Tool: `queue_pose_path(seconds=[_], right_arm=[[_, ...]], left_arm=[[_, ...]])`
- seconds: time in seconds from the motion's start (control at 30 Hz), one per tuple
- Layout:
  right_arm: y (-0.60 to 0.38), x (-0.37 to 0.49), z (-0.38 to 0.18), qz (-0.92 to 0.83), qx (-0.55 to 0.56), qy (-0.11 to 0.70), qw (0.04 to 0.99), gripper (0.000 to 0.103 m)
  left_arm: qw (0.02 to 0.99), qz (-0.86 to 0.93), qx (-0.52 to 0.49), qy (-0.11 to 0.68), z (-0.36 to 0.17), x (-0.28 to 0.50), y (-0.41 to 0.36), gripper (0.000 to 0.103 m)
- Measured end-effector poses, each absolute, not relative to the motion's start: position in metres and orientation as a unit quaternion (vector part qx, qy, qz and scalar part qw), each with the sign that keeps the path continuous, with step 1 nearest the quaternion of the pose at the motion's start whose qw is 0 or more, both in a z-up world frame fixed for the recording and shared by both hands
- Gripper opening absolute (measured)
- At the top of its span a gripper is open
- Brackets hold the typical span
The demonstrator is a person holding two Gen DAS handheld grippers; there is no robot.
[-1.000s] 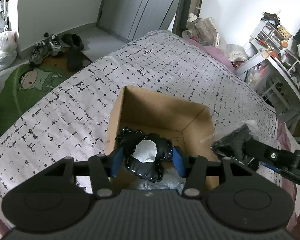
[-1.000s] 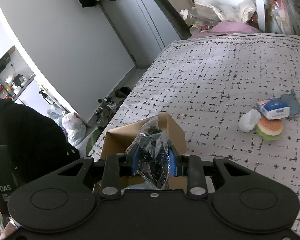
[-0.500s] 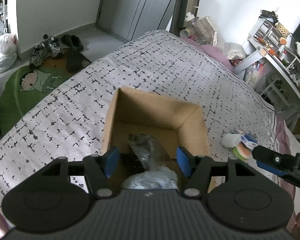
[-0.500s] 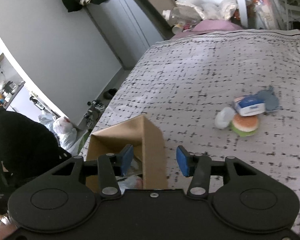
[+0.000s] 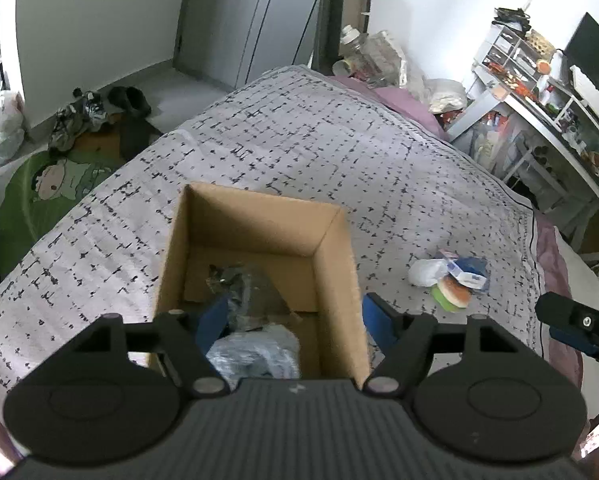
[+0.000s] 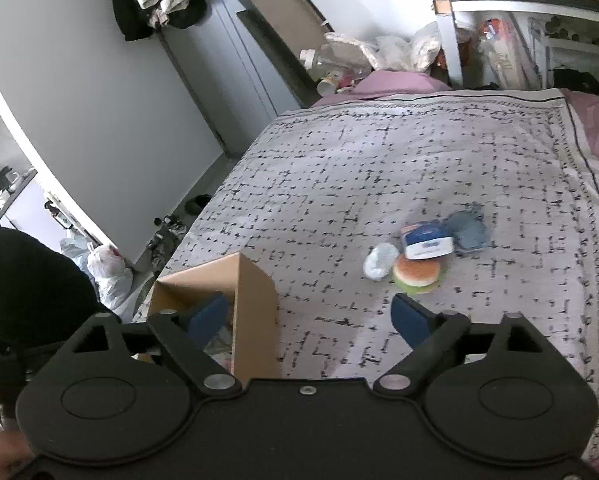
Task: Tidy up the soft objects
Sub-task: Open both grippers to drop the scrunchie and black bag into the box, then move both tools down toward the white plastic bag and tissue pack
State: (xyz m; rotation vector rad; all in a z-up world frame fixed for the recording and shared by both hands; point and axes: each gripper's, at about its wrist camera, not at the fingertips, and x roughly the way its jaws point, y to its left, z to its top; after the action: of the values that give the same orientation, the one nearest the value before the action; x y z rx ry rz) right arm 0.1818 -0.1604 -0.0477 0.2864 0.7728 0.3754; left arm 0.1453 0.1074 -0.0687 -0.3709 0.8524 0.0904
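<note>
The near wall of the cardboard box (image 5: 259,236) is hidden behind the left gripper's body, and so are the lower parts of the plastic-wrapped bundles (image 5: 255,354) inside. The print on the blue-and-white packet (image 6: 427,242) is too small to read. The right gripper (image 5: 575,326) is cut off by the left view's right edge, so its jaws cannot be judged there. The shelf clutter (image 5: 539,76) is too small to identify.
</note>
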Motion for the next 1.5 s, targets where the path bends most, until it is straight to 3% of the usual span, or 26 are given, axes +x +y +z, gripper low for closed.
queue_pose_path(seconds=[0.17,0.7,1.5], right_arm=[[-0.177,0.181,-0.043,0.173,0.132,0.367,0.904,0.099],[-0.23,0.193,-0.037,0.168,0.129,0.347,0.914,0.099],[-0.284,0.225,-0.107,0.167,0.237,0.393,0.873,0.103]], left_arm=[[0.895,0.042,-0.173,0.41,-0.061,0.147,0.093,0.074],[0.899,0.03,-0.163,0.405,-0.048,0.159,0.043,0.074],[0.887,0.018,-0.162,0.431,-0.077,0.199,-0.019,0.074]])
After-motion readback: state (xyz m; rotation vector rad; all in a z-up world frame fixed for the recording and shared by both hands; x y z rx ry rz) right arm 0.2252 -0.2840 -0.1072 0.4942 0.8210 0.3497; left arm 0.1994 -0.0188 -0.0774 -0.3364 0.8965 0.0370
